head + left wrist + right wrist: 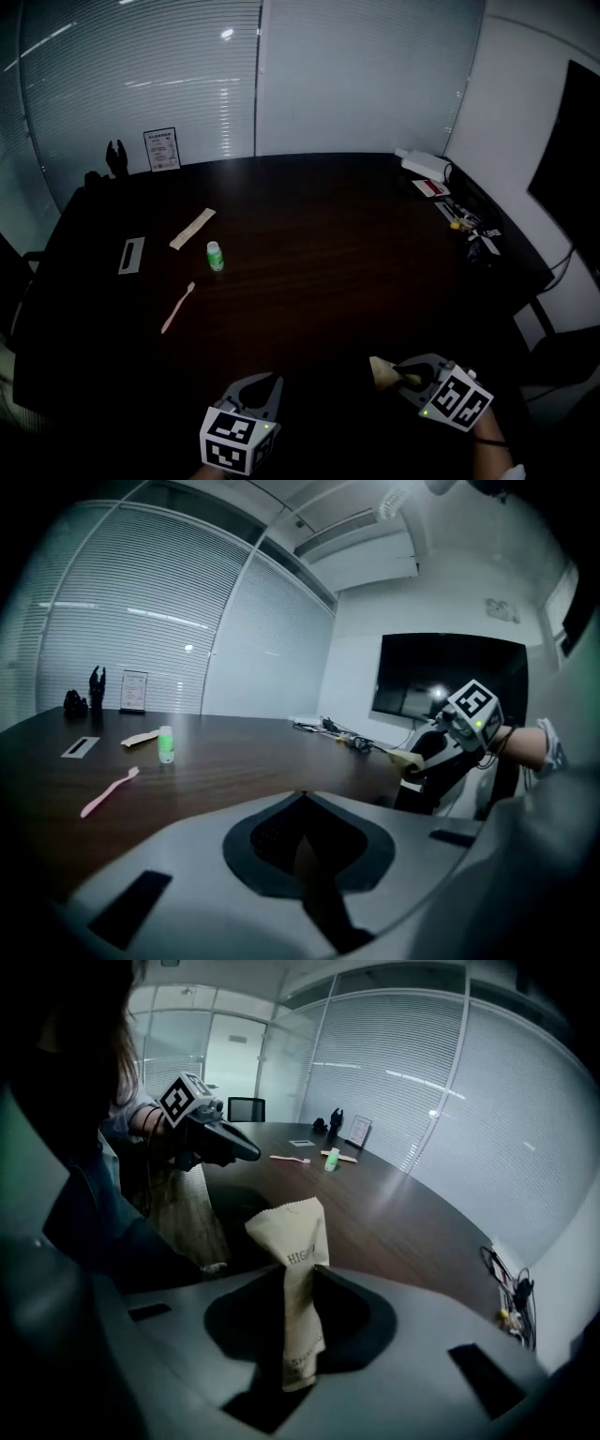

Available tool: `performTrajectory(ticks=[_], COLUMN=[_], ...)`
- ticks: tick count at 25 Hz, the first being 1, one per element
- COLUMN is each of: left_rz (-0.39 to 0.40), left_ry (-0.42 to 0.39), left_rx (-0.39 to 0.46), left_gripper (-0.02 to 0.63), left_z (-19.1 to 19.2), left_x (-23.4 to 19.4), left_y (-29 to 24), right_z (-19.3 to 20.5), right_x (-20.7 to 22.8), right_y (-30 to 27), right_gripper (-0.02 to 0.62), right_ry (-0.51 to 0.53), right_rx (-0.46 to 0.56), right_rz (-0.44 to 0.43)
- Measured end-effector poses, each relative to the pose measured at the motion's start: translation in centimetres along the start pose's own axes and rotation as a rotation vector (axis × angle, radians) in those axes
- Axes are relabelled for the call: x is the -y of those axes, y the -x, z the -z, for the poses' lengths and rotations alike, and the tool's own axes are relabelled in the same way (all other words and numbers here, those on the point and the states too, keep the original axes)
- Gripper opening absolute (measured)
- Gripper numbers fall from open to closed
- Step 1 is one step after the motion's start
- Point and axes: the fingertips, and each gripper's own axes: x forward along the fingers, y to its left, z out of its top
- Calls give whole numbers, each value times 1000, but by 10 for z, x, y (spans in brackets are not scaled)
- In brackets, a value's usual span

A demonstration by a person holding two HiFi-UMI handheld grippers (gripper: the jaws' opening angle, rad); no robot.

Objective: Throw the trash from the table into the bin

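Note:
My right gripper (389,373) hangs near the table's front edge, shut on a beige paper sachet (295,1241) that stands up between its jaws. The sachet (382,369) juts left from the jaws in the head view. My left gripper (265,384) is at the bottom, left of it, shut with nothing in it. On the dark table (328,244) at the left lie a pink toothbrush (178,307), a small green-and-white bottle (216,255), a beige packet (192,228) and a grey flat packet (131,255). No bin shows clearly in any view.
Cables and small gadgets (469,225) and a white box (424,165) lie along the table's right edge. A framed sign (161,149) and a dark figurine (116,157) stand at the back left. A black screen (567,141) hangs on the right wall.

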Motion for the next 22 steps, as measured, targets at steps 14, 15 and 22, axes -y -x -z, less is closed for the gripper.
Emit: performTrajectory(ticks=[14, 15, 22], left_rz=[242, 235, 201], left_ry=[-80, -88, -80], left_rx=[-210, -223, -283], left_gripper=[-2, -2, -2], left_z=[141, 155, 241], left_x=[199, 196, 167], left_y=[-65, -69, -113], right_z=[256, 271, 353], right_x=[-106, -110, -135], right_y=[-24, -42, -164], right_gripper=[81, 81, 81], right_ry=[-386, -403, -720], right_rx=[-92, -109, -139], right_rz=[16, 24, 15])
